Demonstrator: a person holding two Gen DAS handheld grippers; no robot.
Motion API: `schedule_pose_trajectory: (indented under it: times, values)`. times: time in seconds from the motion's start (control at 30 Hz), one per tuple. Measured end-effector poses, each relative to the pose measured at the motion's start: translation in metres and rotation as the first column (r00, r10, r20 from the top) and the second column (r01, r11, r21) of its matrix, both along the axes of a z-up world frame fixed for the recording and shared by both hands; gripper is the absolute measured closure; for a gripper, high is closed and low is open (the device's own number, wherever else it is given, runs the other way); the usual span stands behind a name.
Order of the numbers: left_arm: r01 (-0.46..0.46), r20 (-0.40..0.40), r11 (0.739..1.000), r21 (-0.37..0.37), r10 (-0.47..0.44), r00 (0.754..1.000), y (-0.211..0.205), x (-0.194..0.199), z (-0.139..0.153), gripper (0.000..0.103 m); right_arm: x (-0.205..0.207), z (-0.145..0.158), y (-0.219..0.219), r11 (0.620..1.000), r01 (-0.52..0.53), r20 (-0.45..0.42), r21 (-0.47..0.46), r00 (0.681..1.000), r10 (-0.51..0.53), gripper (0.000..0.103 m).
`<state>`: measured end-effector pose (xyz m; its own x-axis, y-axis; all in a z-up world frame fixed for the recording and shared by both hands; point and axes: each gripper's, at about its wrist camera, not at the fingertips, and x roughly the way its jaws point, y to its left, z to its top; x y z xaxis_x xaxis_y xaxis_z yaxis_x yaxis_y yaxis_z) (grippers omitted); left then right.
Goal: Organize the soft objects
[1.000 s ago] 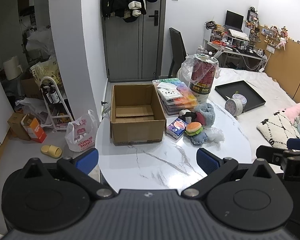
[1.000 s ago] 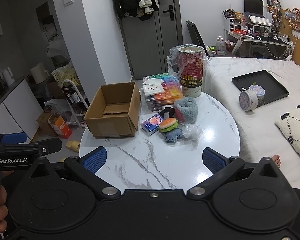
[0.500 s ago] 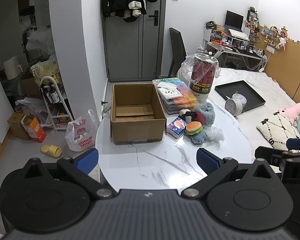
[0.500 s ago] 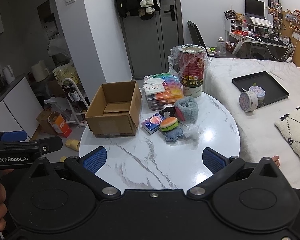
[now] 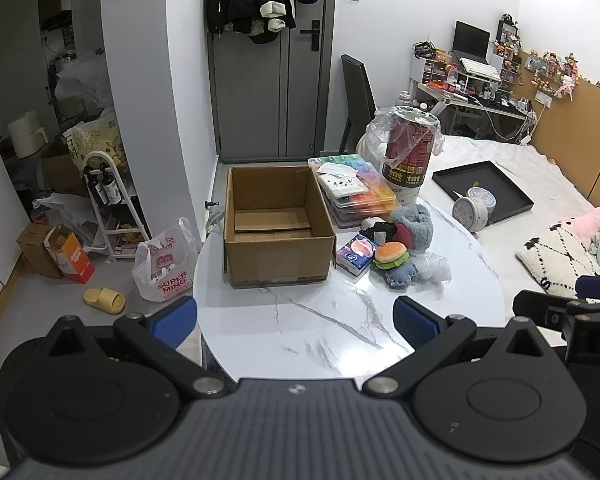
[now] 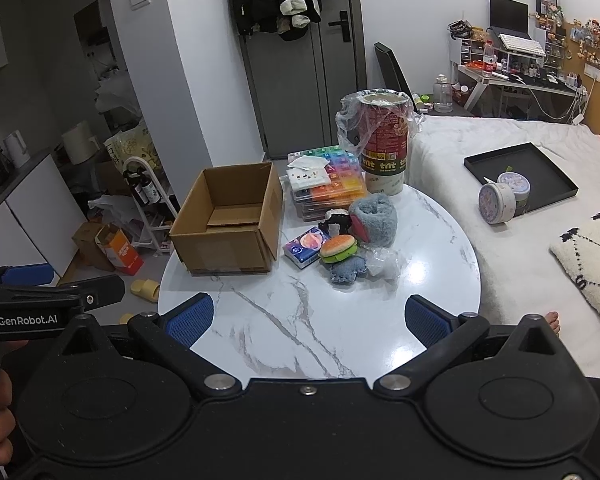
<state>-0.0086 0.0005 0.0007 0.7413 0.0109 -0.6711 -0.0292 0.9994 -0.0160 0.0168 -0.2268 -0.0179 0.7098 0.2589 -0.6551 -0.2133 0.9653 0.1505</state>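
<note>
At the near edge of the counter (image 5: 340,332) I held the left tool (image 5: 295,318) and right tool (image 6: 306,320) wide open and empty, because the soft toys (image 6: 350,240) lay beside the empty cardboard box (image 6: 228,220), waiting to be packed.

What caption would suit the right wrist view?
Open right gripper facing a marble table with an empty cardboard box beside a burger toy.
</note>
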Motion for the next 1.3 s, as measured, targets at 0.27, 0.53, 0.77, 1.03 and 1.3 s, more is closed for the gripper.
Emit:
schedule_pose_trajectory:
  times: [0.27, 0.53, 0.77, 1.03, 1.3]
  values:
    - [-0.003, -0.002, 1.0, -0.001, 0.003, 1.0, 0.002, 0.001, 0.0, 0.0, -0.001, 0.001, 0.0, 1.0, 0.009, 0.009, -0.004, 1.0, -0.009, 0.0]
    - [-0.002, -0.004, 1.0, -0.002, 0.002, 1.0, 0.002, 0.001, -0.001, 0.0, -0.001, 0.001, 0.001, 1.0, 0.008, 0.005, -0.006, 1.0, -0.008, 0.0]
    - [-0.002, -0.012, 1.0, -0.005, 0.002, 1.0, 0.003, 0.004, -0.003, 0.0, 0.001, -0.003, 0.001, 1.0, 0.009, -0.003, -0.005, 1.0, -0.009, 0.0]
    - [-0.015, -0.026, 1.0, 0.009, 0.015, 1.0, 0.008, 0.018, -0.013, 0.0, 0.01, -0.01, -0.003, 0.999, 0.034, -0.018, -0.004, 0.999, -0.034, 0.0]
    - [-0.034, -0.054, 0.999, 0.03, 0.036, 0.998, 0.013, 0.041, -0.026, 0.0, 0.025, -0.025, -0.014, 0.998, 0.058, -0.044, 0.022, 0.997, -0.057, 0.0]
